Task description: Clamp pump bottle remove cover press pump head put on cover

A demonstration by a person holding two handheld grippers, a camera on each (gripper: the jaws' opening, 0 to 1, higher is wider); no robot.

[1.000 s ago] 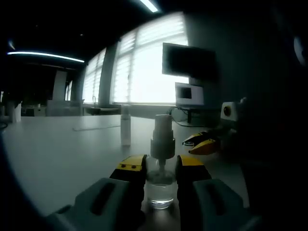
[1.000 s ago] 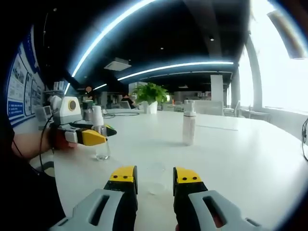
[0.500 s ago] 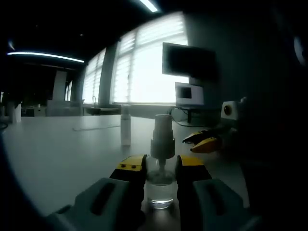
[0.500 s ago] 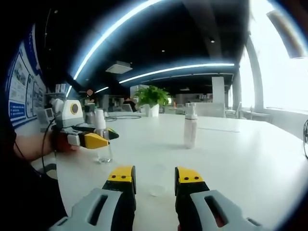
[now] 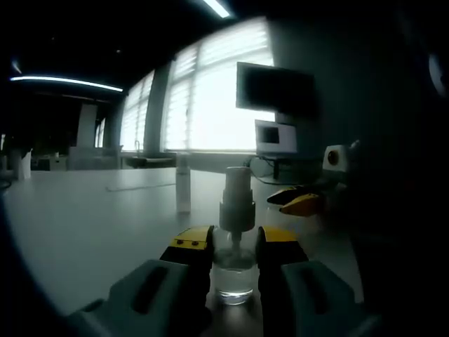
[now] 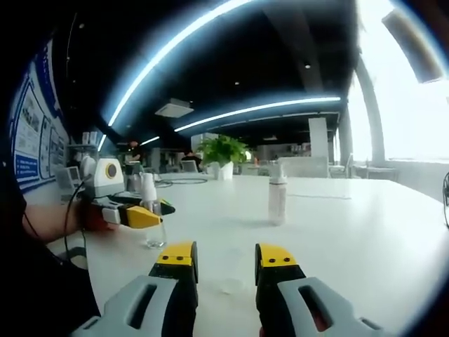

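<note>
We have the small clear pump bottle [image 5: 233,270] clamped between the jaws of the left gripper [image 5: 234,247], standing upright on the white tabletop [image 5: 84,225] near its edge on our side; the same bottle [image 6: 153,226] sits in that gripper [image 6: 151,213] at the left of the right gripper view; its pale cover [image 5: 236,188] appears to be in place; the right gripper [image 6: 226,258] hangs over the table with jaws apart and nothing between them, well apart from the bottle; a second, taller bottle [image 6: 278,201] stands farther toward the middle; we judge the risk to be tipping: pulling the cover at an angle could twist the light bottle in the clamp, or lift it off the table
</note>
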